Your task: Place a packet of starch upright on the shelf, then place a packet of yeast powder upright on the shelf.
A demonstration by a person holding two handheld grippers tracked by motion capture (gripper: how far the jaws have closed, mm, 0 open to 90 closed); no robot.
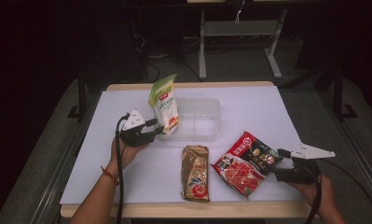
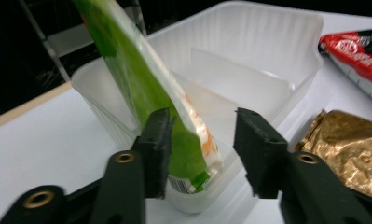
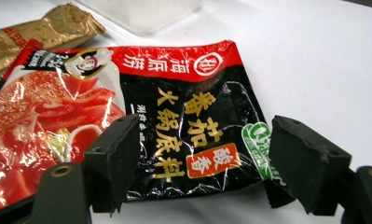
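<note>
Green pouch [image 2: 146,93] stands tilted in the clear tub [image 1: 207,116], left end. Left gripper [image 2: 200,140] jaws apart around it, one pad touching. Right gripper [image 3: 202,158] jaws apart astride the red packet [image 3: 127,107] edge. Gold packet [image 1: 195,172] lies between on the table [image 1: 104,168].

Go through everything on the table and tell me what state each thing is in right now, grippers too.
Green pouch: standing tilted in the bin's left end, released.
Clear plastic bin: upright, otherwise empty.
Gold packet: lying flat on the table.
Red packet: lying flat, its corner between the right jaws.
Left gripper: open, jaws either side of the pouch.
Right gripper: open, not pressing the packet.
</note>
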